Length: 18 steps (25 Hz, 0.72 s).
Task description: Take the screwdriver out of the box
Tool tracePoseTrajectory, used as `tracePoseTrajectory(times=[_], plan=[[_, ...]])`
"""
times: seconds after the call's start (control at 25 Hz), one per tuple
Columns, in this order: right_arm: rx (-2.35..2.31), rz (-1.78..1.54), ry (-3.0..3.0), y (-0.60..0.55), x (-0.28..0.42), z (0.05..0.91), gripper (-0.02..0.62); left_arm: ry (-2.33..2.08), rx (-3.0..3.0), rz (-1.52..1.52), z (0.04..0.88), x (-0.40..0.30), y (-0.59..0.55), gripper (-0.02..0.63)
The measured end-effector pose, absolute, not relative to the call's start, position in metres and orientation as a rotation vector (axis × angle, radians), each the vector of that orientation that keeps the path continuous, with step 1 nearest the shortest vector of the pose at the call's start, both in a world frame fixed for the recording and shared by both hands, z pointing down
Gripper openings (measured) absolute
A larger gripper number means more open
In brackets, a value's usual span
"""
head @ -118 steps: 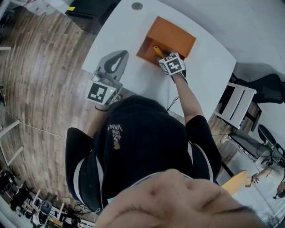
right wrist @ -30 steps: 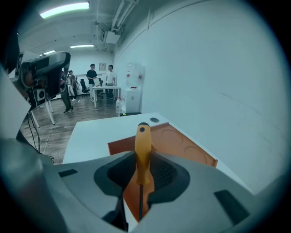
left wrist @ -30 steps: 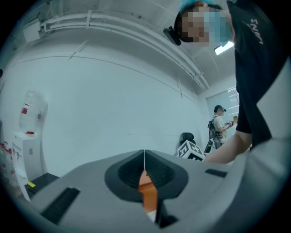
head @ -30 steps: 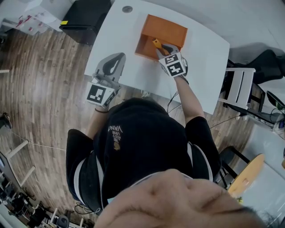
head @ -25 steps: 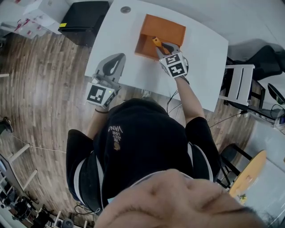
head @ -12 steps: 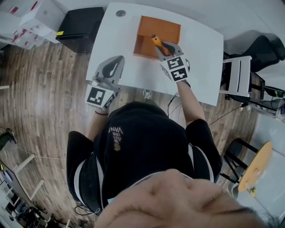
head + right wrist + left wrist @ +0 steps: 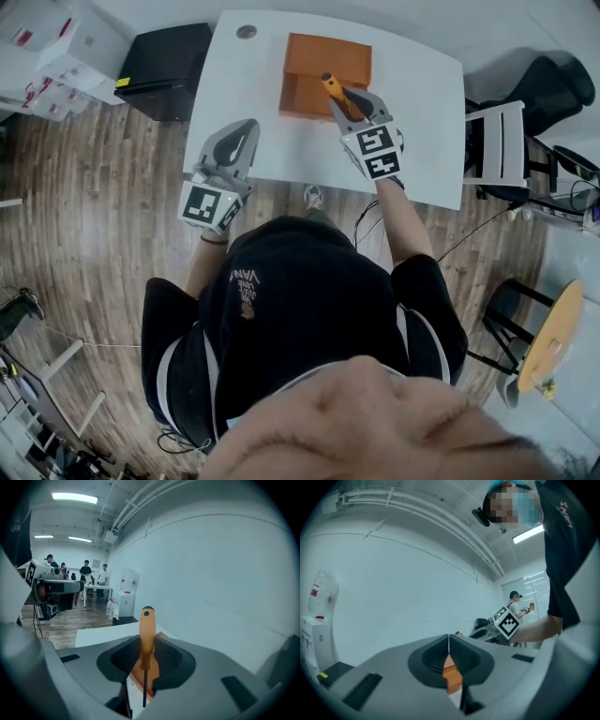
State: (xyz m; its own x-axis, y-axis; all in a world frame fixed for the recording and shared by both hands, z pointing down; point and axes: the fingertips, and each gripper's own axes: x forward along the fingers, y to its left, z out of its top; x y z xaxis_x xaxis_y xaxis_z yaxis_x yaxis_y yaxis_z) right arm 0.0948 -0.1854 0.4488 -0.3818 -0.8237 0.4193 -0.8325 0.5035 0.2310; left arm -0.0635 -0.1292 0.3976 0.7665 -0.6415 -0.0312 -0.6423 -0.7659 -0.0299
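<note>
Right gripper [image 7: 348,97] is clamped on the screwdriver [image 7: 330,84]: in the right gripper view the orange handle [image 7: 146,630] stands upright between the two dark pads of the right gripper [image 7: 146,660], which press on its lower part, while its rounded top rises clear above them. The thin dark shaft hangs straight down from the handle and runs out through the gap at the bottom of the jaws. Behind and below the handle, a patch of the orange box [image 7: 137,673] shows through that same gap. From the head view, the handle pokes out past the fingertips and lies over the near wall of the box [image 7: 323,49]; whether the tip of the shaft is clear of the box cannot be told, as the gripper covers it. The box sits toward the far side of the white table [image 7: 422,94], its open top facing up. Left gripper [image 7: 243,131] hovers at the near left edge of the table, well apart from the box, and points roughly level. In its own view the left gripper [image 7: 449,641] has its jaws pressed together with nothing between them, and a sliver of the box [image 7: 451,677] shows beneath the seam.
</note>
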Motion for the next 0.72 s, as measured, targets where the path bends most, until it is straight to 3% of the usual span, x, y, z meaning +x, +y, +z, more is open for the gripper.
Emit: tracePoseTrajectory(times=[0.72], plan=[[1.543,-0.028,-2.298,-0.140,0.099,0.409,0.103,0.992,-2.946,0.053,0.394,-0.068,-0.129,0.015]])
